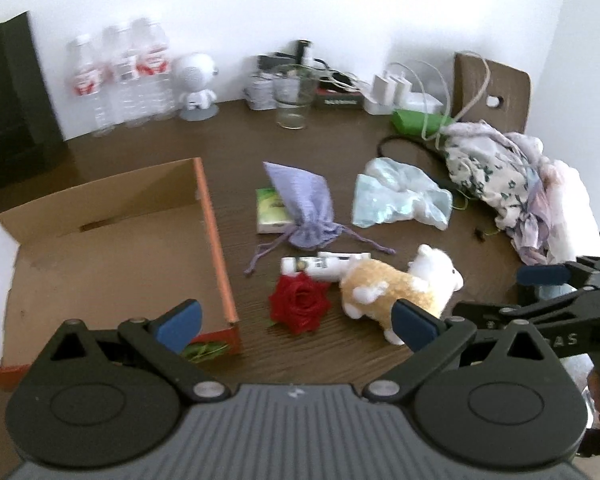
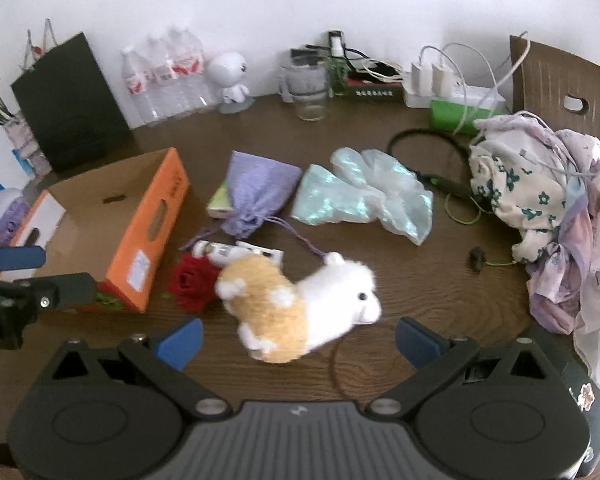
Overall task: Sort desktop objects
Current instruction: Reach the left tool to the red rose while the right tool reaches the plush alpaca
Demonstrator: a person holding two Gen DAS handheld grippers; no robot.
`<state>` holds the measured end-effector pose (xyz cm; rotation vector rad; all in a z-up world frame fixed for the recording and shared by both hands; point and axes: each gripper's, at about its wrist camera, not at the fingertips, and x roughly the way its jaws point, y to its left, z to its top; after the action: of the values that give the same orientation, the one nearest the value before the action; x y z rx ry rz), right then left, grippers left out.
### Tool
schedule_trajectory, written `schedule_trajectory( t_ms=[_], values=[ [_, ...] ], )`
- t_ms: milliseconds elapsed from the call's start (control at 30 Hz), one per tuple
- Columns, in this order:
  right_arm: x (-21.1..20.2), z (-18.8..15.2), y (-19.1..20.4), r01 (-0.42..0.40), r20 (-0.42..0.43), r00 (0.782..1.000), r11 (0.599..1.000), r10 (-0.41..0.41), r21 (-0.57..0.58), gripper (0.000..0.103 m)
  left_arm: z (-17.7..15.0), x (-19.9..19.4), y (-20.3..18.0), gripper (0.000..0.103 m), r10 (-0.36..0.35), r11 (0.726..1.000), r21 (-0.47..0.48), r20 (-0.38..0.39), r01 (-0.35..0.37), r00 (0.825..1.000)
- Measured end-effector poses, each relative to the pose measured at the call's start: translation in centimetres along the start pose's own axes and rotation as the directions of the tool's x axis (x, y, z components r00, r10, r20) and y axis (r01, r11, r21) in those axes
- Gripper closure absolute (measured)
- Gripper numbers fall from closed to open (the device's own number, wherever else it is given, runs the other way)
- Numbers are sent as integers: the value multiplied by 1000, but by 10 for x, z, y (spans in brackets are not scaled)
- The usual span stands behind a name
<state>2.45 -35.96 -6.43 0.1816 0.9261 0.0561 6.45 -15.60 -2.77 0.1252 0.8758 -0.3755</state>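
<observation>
An open cardboard box (image 1: 100, 248) with orange sides stands at the left of the brown table; it also shows in the right wrist view (image 2: 140, 232). Beside it lie a red rose (image 1: 300, 300), a plush alpaca (image 1: 396, 284), white tubes (image 1: 324, 264), a lilac drawstring pouch (image 1: 304, 204), a green tissue pack (image 1: 270, 210) and a pale blue plastic bag (image 1: 396, 200). My left gripper (image 1: 296, 326) is open above the rose. My right gripper (image 2: 298, 340) is open just in front of the alpaca (image 2: 296, 300), with the rose (image 2: 192, 280) to its left.
Water bottles (image 1: 120, 76), a white robot figure (image 1: 196, 84), a glass (image 1: 294, 96), chargers with cables (image 1: 392, 88) and a black bag (image 1: 12, 88) line the back wall. A heap of floral clothes (image 2: 540, 200) covers the right side. A black cable and earphones (image 2: 452, 188) lie near it.
</observation>
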Motion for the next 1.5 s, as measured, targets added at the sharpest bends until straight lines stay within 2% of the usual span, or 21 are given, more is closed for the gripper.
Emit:
schedule_trajectory(
  t_ms=[367, 533, 600, 667, 800, 1033, 1500],
  values=[
    [34, 7, -30, 16, -43, 999, 999, -15, 31, 0, 5, 45, -25, 0, 43, 992, 118, -18, -40, 999],
    [44, 16, -35, 27, -63, 998, 998, -24, 53, 1, 5, 64, -35, 6, 43, 982, 186, -27, -37, 999],
    [49, 19, -38, 35, -76, 997, 996, -29, 77, 5, 6, 71, -35, 14, 51, 981, 189, -39, -43, 998],
    [53, 21, -41, 32, -90, 996, 994, -23, 100, 5, 6, 77, -35, 17, 59, 980, 192, -51, -48, 997],
    [64, 25, -44, 34, -124, 992, 990, -17, 136, 13, 8, 90, -35, 18, 75, 978, 199, -75, -58, 994],
    [82, 30, -44, 25, -162, 987, 984, 4, 175, 13, 9, 108, -33, 20, 76, 980, 194, -123, -51, 989],
    [102, 30, -57, 5, -203, 977, 952, 60, 306, 14, 5, 137, -30, 37, 83, 983, 180, -210, -45, 974]
  ],
)
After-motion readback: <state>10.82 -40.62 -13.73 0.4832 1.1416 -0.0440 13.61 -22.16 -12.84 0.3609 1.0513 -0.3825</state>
